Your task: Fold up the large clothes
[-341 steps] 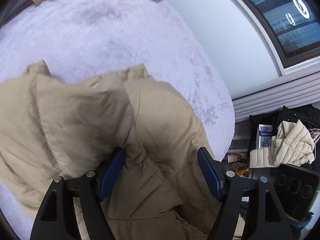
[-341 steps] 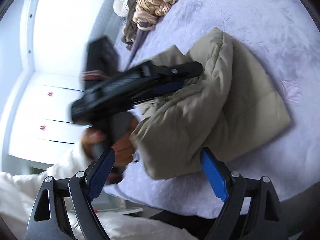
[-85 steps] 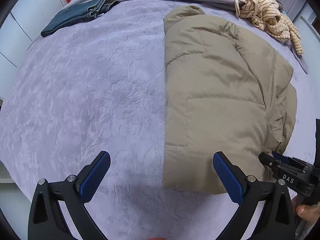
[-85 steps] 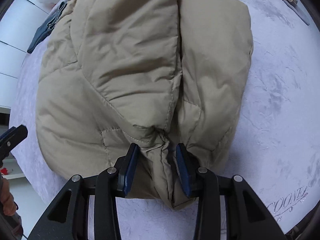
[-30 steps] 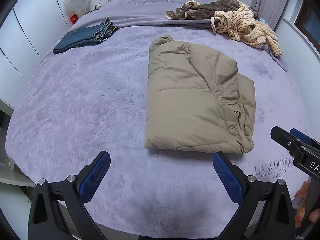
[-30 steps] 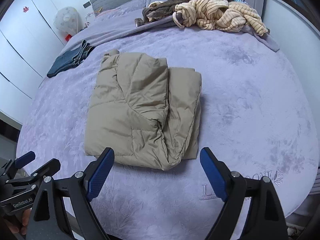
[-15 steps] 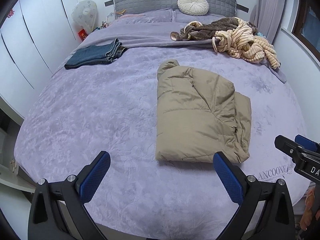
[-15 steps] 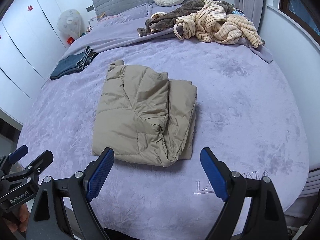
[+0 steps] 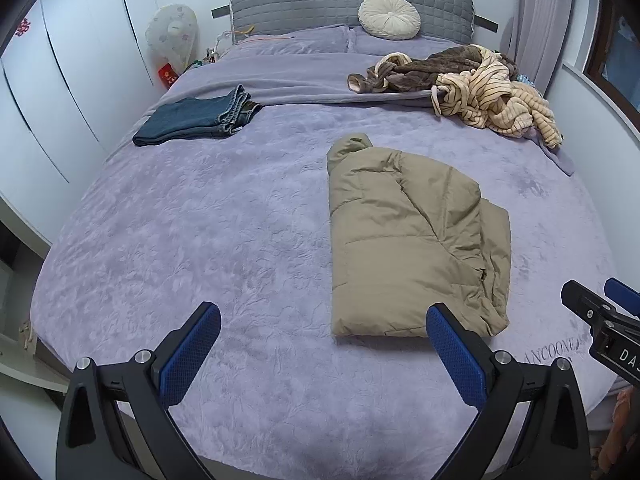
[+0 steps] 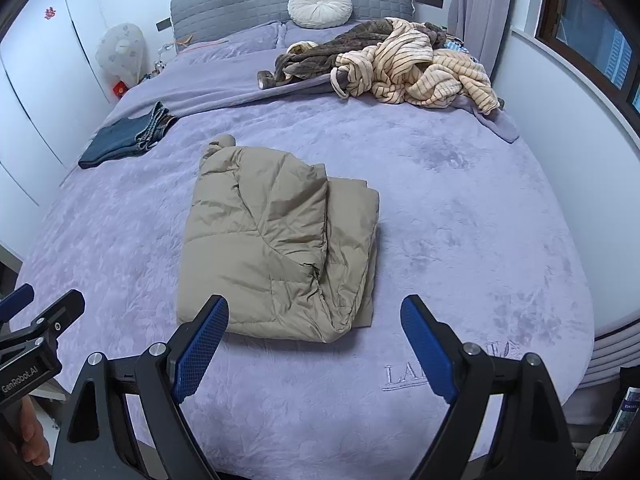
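Observation:
A tan puffer jacket (image 9: 412, 240) lies folded into a compact rectangle on the purple bedspread (image 9: 200, 240); it also shows in the right wrist view (image 10: 280, 248). My left gripper (image 9: 322, 344) is open and empty, held back above the bed's foot, to the left of the jacket's near edge. My right gripper (image 10: 314, 340) is open and empty, just short of the jacket's near edge. Each gripper shows at the edge of the other's view.
Folded blue jeans (image 9: 196, 120) lie at the far left of the bed. A heap of striped and brown clothes (image 9: 472, 84) sits at the far right. A round cushion (image 9: 389, 17) rests against the grey headboard. White wardrobes stand left, a wall and window right.
Both grippers have pulled back and up from the bed, so the jacket looks smaller and farther. The right gripper, shut on the jacket's edge 2.8 s ago, is now open.

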The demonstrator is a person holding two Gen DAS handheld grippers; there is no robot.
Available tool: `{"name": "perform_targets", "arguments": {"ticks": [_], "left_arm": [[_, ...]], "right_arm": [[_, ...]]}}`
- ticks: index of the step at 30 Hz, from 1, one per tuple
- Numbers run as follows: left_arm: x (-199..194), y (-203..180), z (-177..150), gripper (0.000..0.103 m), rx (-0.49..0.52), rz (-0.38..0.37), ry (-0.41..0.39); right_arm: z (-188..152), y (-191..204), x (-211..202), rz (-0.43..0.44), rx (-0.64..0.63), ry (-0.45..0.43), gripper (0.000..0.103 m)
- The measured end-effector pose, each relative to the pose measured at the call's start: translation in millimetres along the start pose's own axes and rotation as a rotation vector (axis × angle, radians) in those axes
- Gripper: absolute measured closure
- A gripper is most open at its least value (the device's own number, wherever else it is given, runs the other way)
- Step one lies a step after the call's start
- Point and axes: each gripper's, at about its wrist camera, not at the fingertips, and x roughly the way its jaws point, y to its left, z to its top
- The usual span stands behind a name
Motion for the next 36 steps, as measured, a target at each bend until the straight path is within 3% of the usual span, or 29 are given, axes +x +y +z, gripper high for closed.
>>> {"name": "perform_targets", "arguments": {"ticks": [36], "left_arm": [[5.8, -2.3, -3.6, 0.0, -0.012, 0.014, 0.019]], "right_arm": [[4.2, 0.1, -1.7, 0.002, -0.004, 0.004, 0.013]]}}
